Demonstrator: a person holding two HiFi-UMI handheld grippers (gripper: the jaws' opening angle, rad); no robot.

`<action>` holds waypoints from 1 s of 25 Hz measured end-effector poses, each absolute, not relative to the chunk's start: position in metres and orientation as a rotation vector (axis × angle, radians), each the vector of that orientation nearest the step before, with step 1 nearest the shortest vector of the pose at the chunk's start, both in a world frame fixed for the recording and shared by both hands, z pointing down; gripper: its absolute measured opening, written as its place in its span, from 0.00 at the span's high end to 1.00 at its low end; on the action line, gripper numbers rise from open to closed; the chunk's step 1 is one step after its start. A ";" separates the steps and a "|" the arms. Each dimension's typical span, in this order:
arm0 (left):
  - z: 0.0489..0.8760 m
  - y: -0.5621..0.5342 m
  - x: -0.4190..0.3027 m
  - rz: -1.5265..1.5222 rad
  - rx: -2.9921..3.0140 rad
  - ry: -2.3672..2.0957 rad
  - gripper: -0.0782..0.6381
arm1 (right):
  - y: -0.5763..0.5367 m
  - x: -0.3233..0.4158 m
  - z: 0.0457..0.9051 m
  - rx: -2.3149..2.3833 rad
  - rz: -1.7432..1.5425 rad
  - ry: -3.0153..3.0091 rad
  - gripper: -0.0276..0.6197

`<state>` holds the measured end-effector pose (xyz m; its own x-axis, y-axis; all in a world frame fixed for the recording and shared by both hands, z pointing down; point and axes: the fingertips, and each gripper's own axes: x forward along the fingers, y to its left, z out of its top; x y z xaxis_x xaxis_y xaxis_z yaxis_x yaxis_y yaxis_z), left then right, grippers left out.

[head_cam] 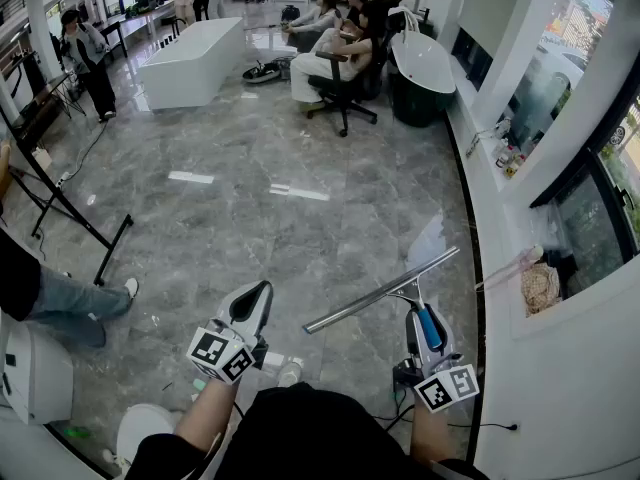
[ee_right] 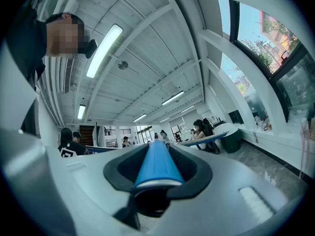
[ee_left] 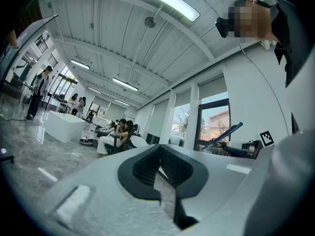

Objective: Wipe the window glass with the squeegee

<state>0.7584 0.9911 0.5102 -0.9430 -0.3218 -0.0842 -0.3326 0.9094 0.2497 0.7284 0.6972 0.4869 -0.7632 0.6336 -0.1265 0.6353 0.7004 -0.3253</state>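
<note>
Squeegee [head_cam: 385, 290], clamped by its blue handle in the right gripper [head_cam: 426, 334], hangs well left of the window glass [head_cam: 597, 211]. The left gripper [head_cam: 250, 306], farther from the window glass, has its jaws closed on nothing.

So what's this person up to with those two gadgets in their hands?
A person holds a hand-held gripper in each hand. The right hand-held gripper is clamped on the blue handle of a squeegee, its blade out over the grey floor. The left hand-held gripper is shut with nothing in it. The window is off to the right and the blade is not on the glass, so no wiping is happening at this moment.
</note>
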 end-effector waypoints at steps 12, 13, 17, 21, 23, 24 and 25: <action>0.515 1.006 0.750 0.413 -0.506 3.051 0.89 | 0.705 0.718 0.488 1.062 -0.573 2.900 0.76; 0.514 1.007 0.749 0.409 -0.510 3.048 0.89 | 0.707 0.718 0.488 1.064 -0.574 2.898 0.76; 0.510 1.010 0.740 0.415 -0.524 3.050 0.89 | 0.716 0.713 0.488 1.080 -0.578 2.892 0.76; 0.511 1.022 0.729 0.428 -0.531 3.045 0.89 | 0.732 0.704 0.486 1.091 -0.573 2.878 0.76; 0.512 1.030 0.724 0.423 -0.538 3.035 0.89 | 0.742 0.698 0.484 1.093 -0.560 2.874 0.76; 0.512 1.035 0.721 0.422 -0.539 3.031 0.89 | 0.747 0.694 0.483 1.094 -0.562 2.871 0.76; 0.511 1.040 0.717 0.420 -0.536 3.029 0.89 | 0.752 0.689 0.482 1.095 -0.570 2.867 0.76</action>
<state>0.7173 1.0398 0.5105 -0.9396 -0.3319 -0.0831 -0.3420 0.9038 0.2574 0.6889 0.7519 0.4817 -0.7537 0.6407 -0.1468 0.6481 0.6872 -0.3283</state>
